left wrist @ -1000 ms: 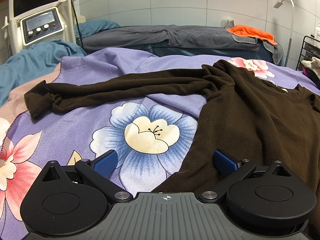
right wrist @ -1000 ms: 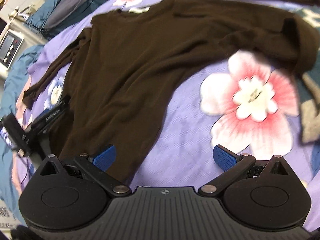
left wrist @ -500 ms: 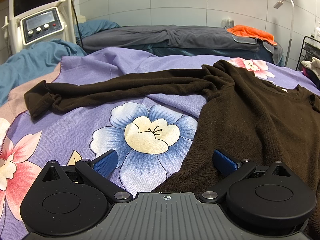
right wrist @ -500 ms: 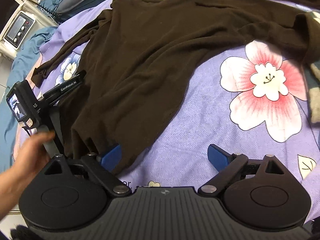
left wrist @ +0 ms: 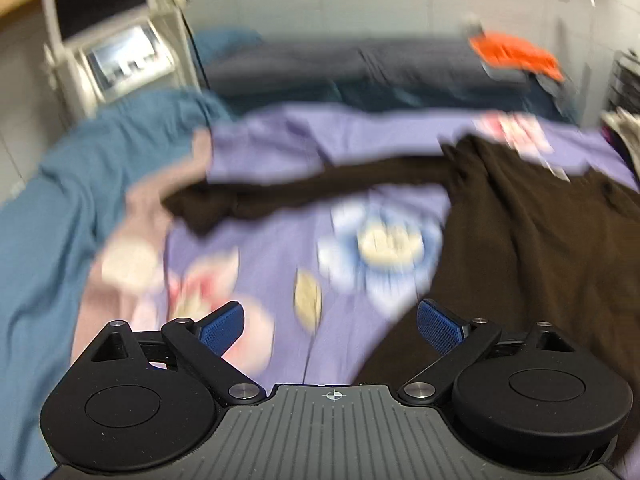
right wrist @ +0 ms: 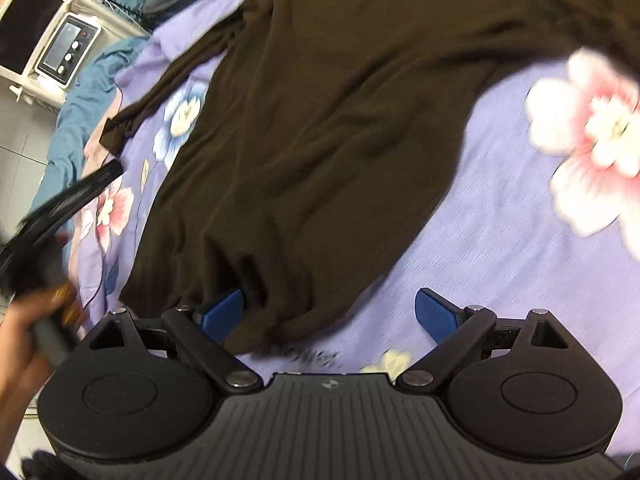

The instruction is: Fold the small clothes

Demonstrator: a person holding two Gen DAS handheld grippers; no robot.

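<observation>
A dark brown long-sleeved sweater [right wrist: 340,120] lies spread on a purple floral bedspread [right wrist: 500,240]. In the left wrist view the sweater's body [left wrist: 540,248] is at the right and one sleeve [left wrist: 304,190] stretches to the left. My left gripper [left wrist: 330,322] is open and empty, above the bedspread by the sweater's hem; the view is blurred. My right gripper [right wrist: 330,312] is open, low over the sweater's bottom hem [right wrist: 280,320], with its left fingertip [right wrist: 222,312] at the cloth. The left gripper also shows in the right wrist view [right wrist: 68,200], held by a hand.
A white machine with a screen [left wrist: 120,56] stands at the back left beside a teal blanket [left wrist: 60,200]. A grey bed [left wrist: 360,64] with an orange cloth [left wrist: 516,54] lies behind. A wire rack [left wrist: 624,80] stands at the far right.
My left gripper has swung left and back, blurring its view. My right gripper has moved closer to the sweater's hem, which now fills more of its view.
</observation>
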